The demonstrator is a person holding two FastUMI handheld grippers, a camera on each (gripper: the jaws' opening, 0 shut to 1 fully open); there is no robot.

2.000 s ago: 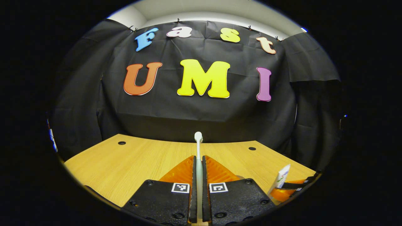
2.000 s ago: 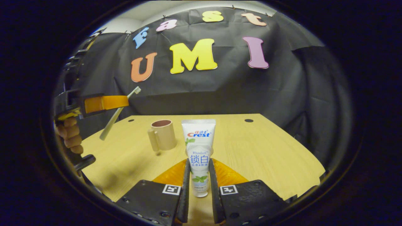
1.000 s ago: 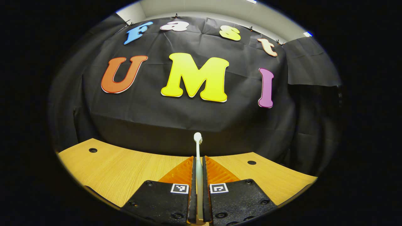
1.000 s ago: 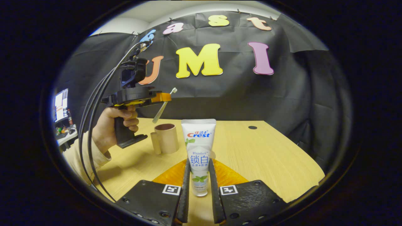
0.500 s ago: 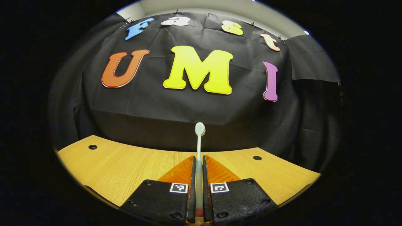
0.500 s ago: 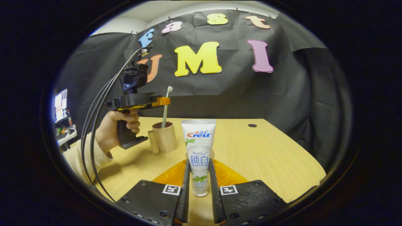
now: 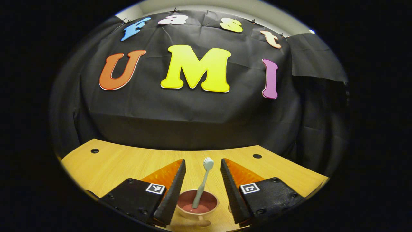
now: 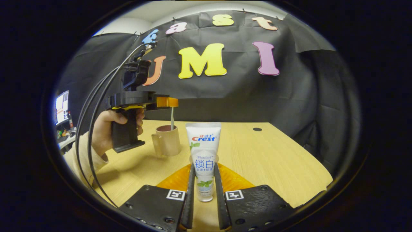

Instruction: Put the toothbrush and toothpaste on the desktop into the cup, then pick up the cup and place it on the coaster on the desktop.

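Note:
In the left gripper view my left gripper [image 7: 202,161] hangs open directly above a beige cup [image 7: 184,210] with a reddish inside. A pale toothbrush [image 7: 201,187] stands loose in that cup, head up, between the spread fingers and touching neither. In the right gripper view my right gripper [image 8: 203,165] is shut on a white toothpaste tube [image 8: 203,141], held upright with the cap down, above the wooden table [image 8: 273,154]. Farther left the cup [image 8: 167,141] stands with its handle to the left. The toothbrush [image 8: 172,120] sticks up from it beneath the left gripper [image 8: 167,102].
A person's hand [image 8: 103,129] and a pale sleeve hold the left gripper, with black cables looping down from it. The table has round holes [image 8: 257,129] near its back edge. A monitor [image 8: 61,106] shows at the far left.
My left gripper lowered the toothbrush into the cup, then opened and let it go; the brush now stands free in the cup. The right gripper has kept still with the toothpaste.

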